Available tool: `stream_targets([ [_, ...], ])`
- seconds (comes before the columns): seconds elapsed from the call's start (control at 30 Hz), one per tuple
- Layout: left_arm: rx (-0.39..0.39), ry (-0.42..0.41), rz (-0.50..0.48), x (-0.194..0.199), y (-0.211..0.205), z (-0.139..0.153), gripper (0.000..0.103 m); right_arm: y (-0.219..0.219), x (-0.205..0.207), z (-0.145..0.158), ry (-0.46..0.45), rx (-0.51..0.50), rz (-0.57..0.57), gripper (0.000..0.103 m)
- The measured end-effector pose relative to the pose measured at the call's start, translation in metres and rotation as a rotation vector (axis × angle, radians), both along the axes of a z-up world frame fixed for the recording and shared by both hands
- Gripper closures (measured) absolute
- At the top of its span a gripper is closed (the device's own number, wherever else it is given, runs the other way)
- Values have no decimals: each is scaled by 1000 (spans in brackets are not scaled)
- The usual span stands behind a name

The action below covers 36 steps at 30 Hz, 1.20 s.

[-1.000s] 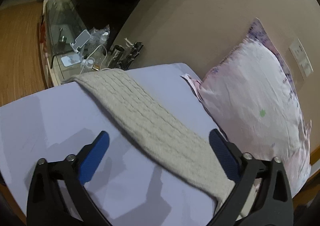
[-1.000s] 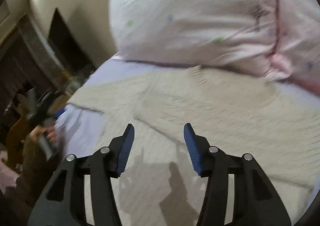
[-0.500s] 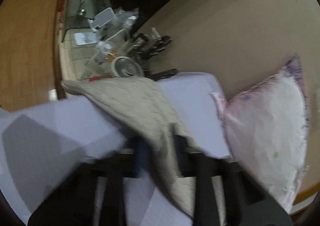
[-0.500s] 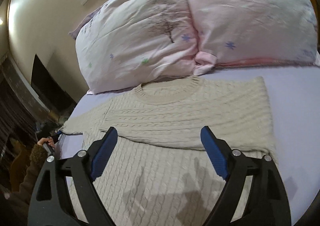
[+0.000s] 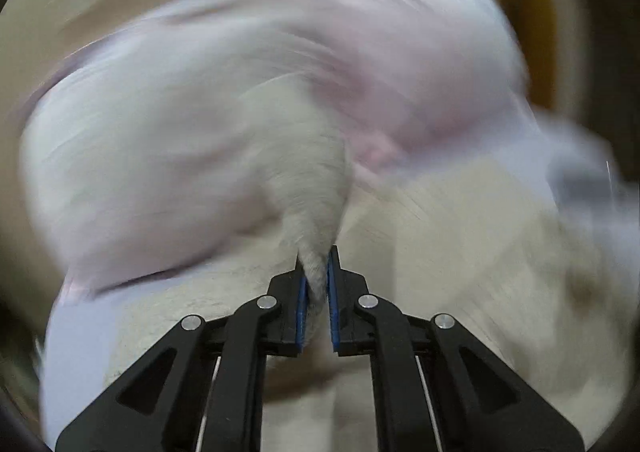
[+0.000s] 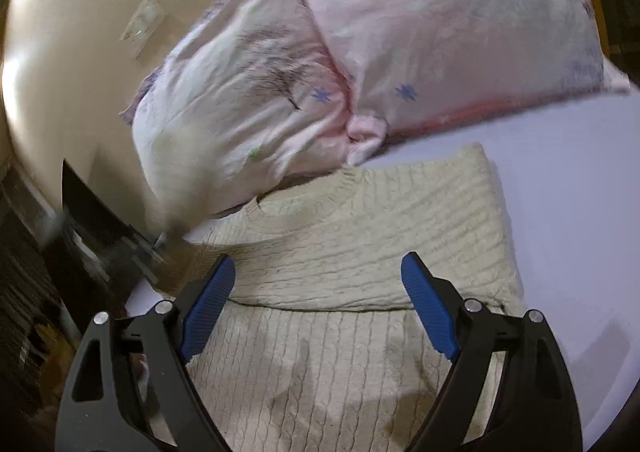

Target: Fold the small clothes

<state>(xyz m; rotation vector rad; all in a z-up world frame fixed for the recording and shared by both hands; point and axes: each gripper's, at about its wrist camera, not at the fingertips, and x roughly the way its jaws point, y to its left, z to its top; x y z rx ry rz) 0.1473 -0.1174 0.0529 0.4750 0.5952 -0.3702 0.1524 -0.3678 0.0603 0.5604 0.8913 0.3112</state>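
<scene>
A cream cable-knit sweater (image 6: 360,252) lies flat on the lavender bed sheet (image 6: 568,188), its right sleeve folded across the chest. My left gripper (image 5: 316,284) is shut on the sweater's left sleeve (image 5: 312,188), which rises from its blue pads; that view is heavily blurred. In the right wrist view the lifted sleeve shows as a pale blur (image 6: 180,172) at the left. My right gripper (image 6: 320,304) is open and empty, hovering over the sweater's body below the folded sleeve.
Two pink floral pillows (image 6: 280,72) (image 6: 460,12) lean against the beige wall (image 6: 60,32) behind the sweater's collar. A dark gap and bedside clutter (image 6: 80,244) lie off the bed's left edge. Bare sheet stretches right of the sweater.
My left gripper closed on the left sleeve and swung it up toward the sweater's body. My right gripper opened wider and drew back over the sweater.
</scene>
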Motion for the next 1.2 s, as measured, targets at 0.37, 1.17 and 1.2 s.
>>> stream_targets([
  [0.37,-216,109,89,-67,91,10,52,-22,32,-53,241,69,-50,41],
  [1.17,-617,439,271,-195,225,-44,48,-65,-168,-36,271,-38,-83,58],
  [1.2,-606,439,262,-199,221,-44,52,-63,-175,-37,270,-9,-70,61],
])
